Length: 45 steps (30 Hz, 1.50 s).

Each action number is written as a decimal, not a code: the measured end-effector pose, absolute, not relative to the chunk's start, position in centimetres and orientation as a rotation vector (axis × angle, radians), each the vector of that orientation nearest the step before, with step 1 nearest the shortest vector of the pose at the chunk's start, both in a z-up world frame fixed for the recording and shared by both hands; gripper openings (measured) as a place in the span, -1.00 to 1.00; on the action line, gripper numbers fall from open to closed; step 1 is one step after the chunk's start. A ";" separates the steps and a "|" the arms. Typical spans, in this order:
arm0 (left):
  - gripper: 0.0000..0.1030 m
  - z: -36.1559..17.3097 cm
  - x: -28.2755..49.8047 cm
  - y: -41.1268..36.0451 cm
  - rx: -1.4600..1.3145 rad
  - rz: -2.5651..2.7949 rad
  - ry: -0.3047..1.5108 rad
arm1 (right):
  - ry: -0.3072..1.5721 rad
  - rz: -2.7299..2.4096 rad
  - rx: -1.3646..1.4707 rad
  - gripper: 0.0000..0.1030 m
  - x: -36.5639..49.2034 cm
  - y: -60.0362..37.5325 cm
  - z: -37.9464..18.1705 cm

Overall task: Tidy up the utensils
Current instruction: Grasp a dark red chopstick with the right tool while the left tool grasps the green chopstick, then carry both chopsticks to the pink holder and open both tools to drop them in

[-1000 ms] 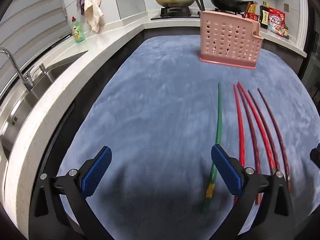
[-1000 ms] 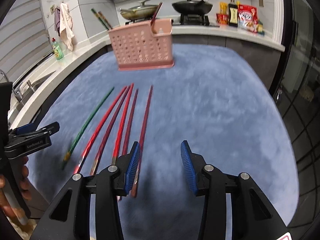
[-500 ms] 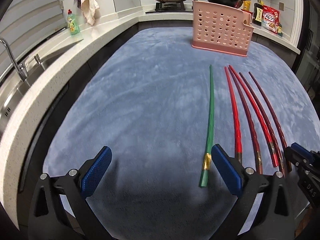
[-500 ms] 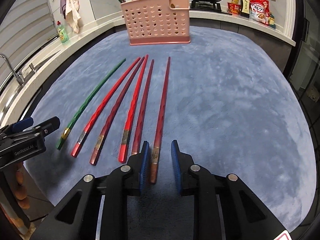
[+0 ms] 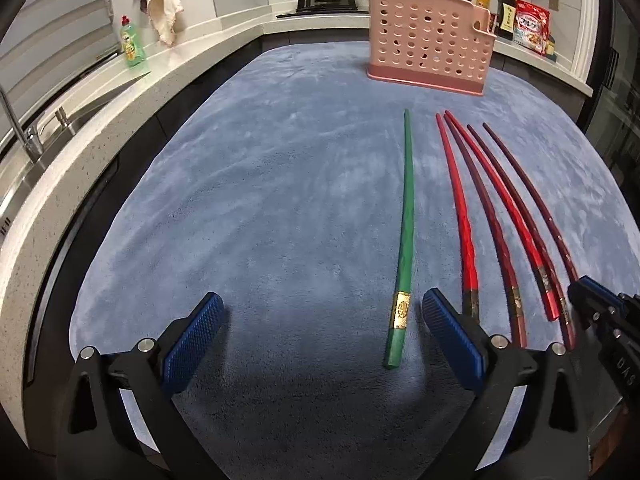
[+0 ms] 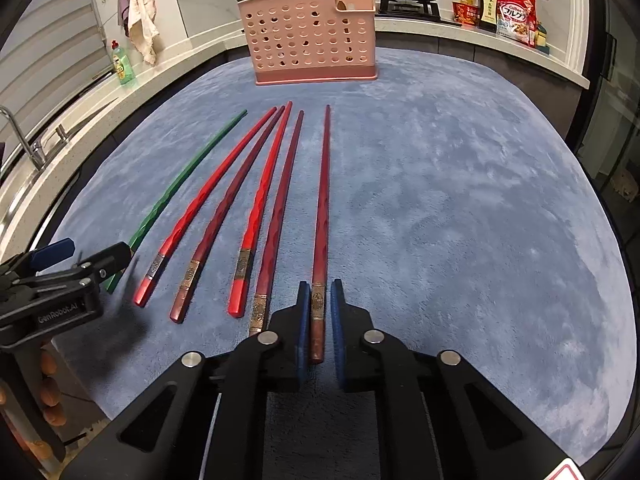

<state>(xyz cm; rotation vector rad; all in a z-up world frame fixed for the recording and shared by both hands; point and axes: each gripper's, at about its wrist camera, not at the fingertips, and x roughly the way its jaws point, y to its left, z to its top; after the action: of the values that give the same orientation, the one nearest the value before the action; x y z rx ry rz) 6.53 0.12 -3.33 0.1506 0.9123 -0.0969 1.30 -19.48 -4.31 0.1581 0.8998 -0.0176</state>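
Though drawn in to a narrow slit around the butt end of the rightmost dark red chopstick (image 6: 323, 200), right hand-held gripper (image 6: 320, 286) not plainly clamped yet: cannot tell whether the blue pads (image 6: 303, 320) press the wood or merely flank it. Lies flat on the blue cloth of the desk (image 6: 460, 200), tip toward the pink holder (image 6: 312, 40) well ahead.

Risks, judged from this:

- Grips at the very end, so a long lever ahead of the pads; likely to droop or swivel on lifting unless squeezed firmly.
- Sits low against soft cloth; could catch the pile and drag it instead of closing cleanly on the stick.
- Passes just beside the neighbouring dark chopstick (image 6: 276, 220), whose banded end lies under the left-side finger; could nudge or drag it along and disturb the row.
- Needs a tilt toward upright before reaching the holder; with a loose pinch, likely to slip or strike the rim rather than drop into a compartment.

Left hand-held gripper (image 5: 320, 300) spread wide, pinching nothing, low over the near edge of the cloth. Has the green chopstick (image 5: 407, 208) between its fingers, close to the right-side one. Could knock that stick askew with a careless sideways move, or crowd the other hand-held gripper, close on its right.

Beyond these, three more red chopsticks (image 6: 216, 192) fanned out between the green one and the pair at right, none in the holder yet.
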 end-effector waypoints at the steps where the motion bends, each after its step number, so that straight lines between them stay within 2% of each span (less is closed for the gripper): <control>1: 0.85 -3.5 6.6 0.0 0.163 -0.096 0.916 | 0.900 -0.018 0.164 -0.86 1.3 -19.6 -4.3; 8: 0.80 -4.5 7.1 0.9 0.092 -0.112 0.961 | 0.901 -0.019 0.167 -0.87 1.2 -19.7 -4.4; 11: 0.55 -4.3 7.0 0.9 0.095 -0.131 0.949 | 0.901 -0.019 0.169 -0.87 1.2 -19.7 -4.4; 16: -0.06 -3.8 6.7 0.7 0.079 -0.166 0.942 | 0.901 -0.021 0.169 -0.87 1.1 -19.7 -4.4; 20: -0.41 -3.6 6.7 0.8 0.055 -0.190 0.950 | 0.901 -0.021 0.171 -0.87 1.1 -19.7 -4.4; 22: -0.68 -3.6 6.7 0.7 0.046 -0.204 0.959 | 0.901 -0.021 0.171 -0.87 1.1 -19.8 -4.4; 34: -0.85 -2.6 6.5 1.4 -0.012 -0.231 1.005 | 0.888 -0.027 0.200 -0.87 0.1 -20.6 -3.2; 45: -0.87 3.7 5.5 2.6 -0.072 -0.244 0.906 | 0.763 -0.034 0.222 -0.87 -1.7 -22.2 3.0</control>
<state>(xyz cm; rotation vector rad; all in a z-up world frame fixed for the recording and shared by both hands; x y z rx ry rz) 5.48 2.61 3.69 -0.0722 0.9056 -0.2443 -1.69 -22.24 3.01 0.2215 0.7633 -0.0336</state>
